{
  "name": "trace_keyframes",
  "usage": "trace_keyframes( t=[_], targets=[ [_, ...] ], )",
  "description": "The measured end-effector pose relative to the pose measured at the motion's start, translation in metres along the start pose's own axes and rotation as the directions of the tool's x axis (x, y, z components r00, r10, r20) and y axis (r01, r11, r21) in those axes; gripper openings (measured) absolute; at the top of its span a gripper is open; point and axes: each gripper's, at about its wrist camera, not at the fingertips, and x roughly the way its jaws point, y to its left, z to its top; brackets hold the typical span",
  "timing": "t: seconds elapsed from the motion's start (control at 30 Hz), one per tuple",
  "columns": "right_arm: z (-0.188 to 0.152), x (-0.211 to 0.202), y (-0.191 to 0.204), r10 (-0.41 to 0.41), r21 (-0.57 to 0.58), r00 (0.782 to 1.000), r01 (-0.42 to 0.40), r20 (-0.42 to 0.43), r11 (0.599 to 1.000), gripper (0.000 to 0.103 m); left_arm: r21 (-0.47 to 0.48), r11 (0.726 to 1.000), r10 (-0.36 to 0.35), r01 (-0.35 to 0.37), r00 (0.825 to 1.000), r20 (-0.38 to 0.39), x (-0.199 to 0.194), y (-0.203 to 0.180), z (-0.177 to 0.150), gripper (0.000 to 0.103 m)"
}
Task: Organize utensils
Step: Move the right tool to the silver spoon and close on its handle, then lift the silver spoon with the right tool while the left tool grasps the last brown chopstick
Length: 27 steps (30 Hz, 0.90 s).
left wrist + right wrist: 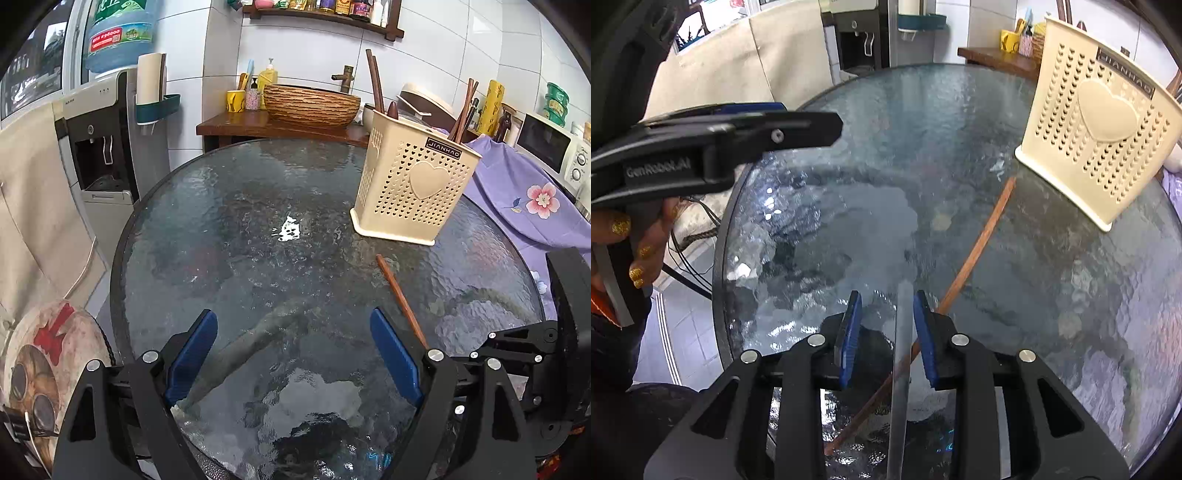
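A cream perforated utensil holder (413, 184) with a heart on it stands at the right of the round glass table (258, 221); it also shows in the right wrist view (1100, 140). Brown chopsticks and utensil handles (463, 110) stick out of it. One brown chopstick (400, 299) lies on the glass in front of the holder, also in the right wrist view (975, 254). My left gripper (293, 354) is open and empty above the table's near edge. My right gripper (886, 332) is partly open over the chopstick's near end, apart from it. A grey table leg (901, 369) shows through the glass.
A water dispenser (99, 147) stands at the left. A wooden counter (273, 125) behind the table bears a woven bowl (310, 105) and a yellow cup. A purple flowered cloth (524, 192) and a microwave (554, 151) are at the right. A round cushion (48, 369) sits low left.
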Motion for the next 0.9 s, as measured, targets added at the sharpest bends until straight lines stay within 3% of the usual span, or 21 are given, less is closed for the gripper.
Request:
trace_keyframes(
  t=[0.43,0.63,0.77,0.9],
  targets=[
    [-0.005,-0.002,-0.005,-0.035,0.024,0.999,0.035,-0.002,0.999,0.010,0.039,0.999,-0.020,0.021,1.000,-0.014,0.007,-0.018,0.001,0.082],
    [-0.012,-0.027,-0.017,-0.001,0.101,0.996,-0.008,0.089,0.995,0.010,0.045,0.997,-0.052,0.055,0.996,-0.066,0.026,-0.024,0.006,0.069],
    [-0.019,-0.049,-0.038,-0.038,0.173,0.988,0.011,0.150,0.985,0.010,0.040,0.994,-0.102,0.106,0.990,-0.101,0.040,-0.034,0.012,0.065],
    [-0.026,-0.067,-0.065,-0.074,0.274,0.977,0.017,0.199,0.962,0.010,0.096,0.982,-0.146,0.161,0.979,-0.144,0.060,-0.066,0.020,0.061]
  ],
)
